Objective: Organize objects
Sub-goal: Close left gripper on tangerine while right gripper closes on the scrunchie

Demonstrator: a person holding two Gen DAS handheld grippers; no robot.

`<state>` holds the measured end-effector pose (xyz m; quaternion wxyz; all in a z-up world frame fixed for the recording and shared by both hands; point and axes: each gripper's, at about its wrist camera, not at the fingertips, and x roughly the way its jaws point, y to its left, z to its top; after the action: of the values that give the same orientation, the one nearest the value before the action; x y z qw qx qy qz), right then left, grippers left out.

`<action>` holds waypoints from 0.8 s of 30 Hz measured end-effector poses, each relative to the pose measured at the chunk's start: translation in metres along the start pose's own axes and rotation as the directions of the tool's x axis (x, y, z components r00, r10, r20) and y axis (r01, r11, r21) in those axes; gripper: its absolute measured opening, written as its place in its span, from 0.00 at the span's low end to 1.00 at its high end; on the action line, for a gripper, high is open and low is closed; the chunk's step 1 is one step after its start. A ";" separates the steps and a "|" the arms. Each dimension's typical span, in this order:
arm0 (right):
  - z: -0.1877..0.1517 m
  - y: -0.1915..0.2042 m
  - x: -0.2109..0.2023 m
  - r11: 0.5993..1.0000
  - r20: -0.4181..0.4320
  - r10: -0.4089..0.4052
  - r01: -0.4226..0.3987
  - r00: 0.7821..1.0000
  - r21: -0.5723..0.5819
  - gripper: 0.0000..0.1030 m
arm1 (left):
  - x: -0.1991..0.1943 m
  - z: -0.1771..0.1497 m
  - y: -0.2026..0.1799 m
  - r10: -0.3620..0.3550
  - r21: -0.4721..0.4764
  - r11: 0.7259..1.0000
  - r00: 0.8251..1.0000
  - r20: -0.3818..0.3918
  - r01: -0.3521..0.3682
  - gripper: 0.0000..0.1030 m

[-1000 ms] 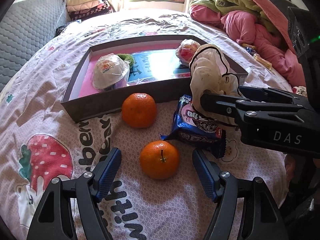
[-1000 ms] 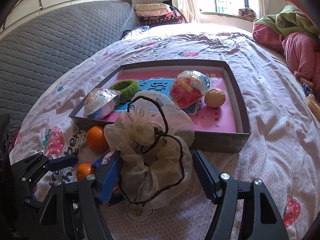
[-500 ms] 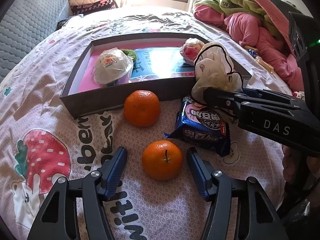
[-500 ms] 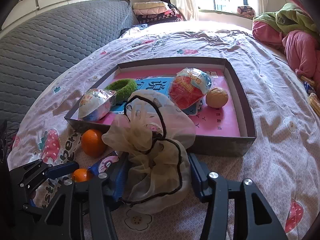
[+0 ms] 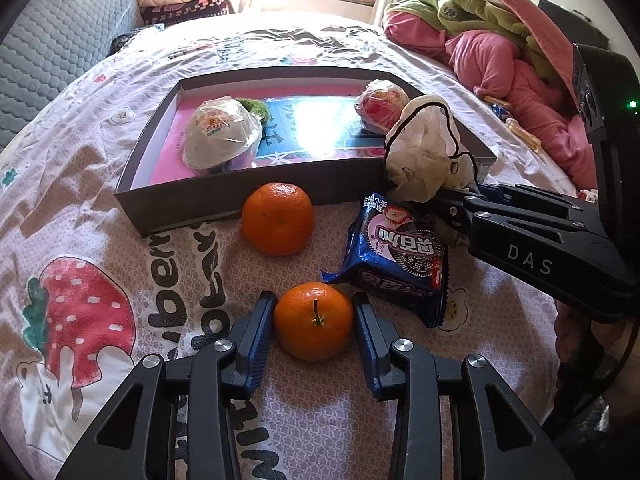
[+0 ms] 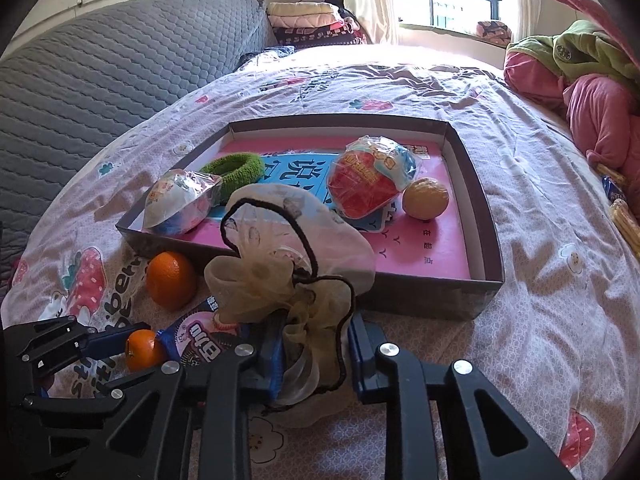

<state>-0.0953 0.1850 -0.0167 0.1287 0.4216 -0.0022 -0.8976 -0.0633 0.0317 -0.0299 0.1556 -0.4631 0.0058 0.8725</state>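
Left wrist: left claw [image 5: 313, 322] now tight around near orange [image 5: 313, 326], right claw [image 6: 314, 350] pinching mesh bag [image 6: 288, 248]

Left gripper [image 5: 313, 322] closed onto the near orange [image 5: 314, 321]; right gripper [image 6: 312, 354] pinched the pouch [image 6: 296, 280].

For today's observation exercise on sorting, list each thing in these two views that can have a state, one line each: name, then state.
Left gripper: shut on near orange.
Near orange: on the bedspread, stem up.
Far orange: loose, beside the tray's front wall.
Right gripper: shut on organza bag.
Organza bag: bunched, drawstring loose.
Cookie packet: sealed, lying outside the tray.
Tray: open, partly filled.
Green hair tie: inside the tray.
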 end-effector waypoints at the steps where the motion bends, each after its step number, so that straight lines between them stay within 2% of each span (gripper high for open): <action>1: 0.000 0.000 0.000 1.000 0.001 0.003 -0.003 1.000 0.001 0.25 | 0.000 0.000 0.000 -0.002 -0.001 1.000 1.000 0.001 0.002 0.38; 11: -0.002 -0.002 -0.005 1.000 0.006 0.019 -0.019 1.000 0.008 0.25 | -0.008 0.000 0.002 -0.013 -0.005 1.000 1.000 0.015 0.013 0.38; 24: -0.002 0.001 -0.017 0.999 0.029 0.047 -0.048 0.998 0.004 0.25 | -0.027 0.006 0.000 0.019 0.002 1.000 0.996 0.092 -0.019 0.38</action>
<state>-0.0833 0.1882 -0.0050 0.1489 0.4087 -0.0163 -0.9003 -0.0541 0.0257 -0.0046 0.1480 -0.4220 0.0041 0.8944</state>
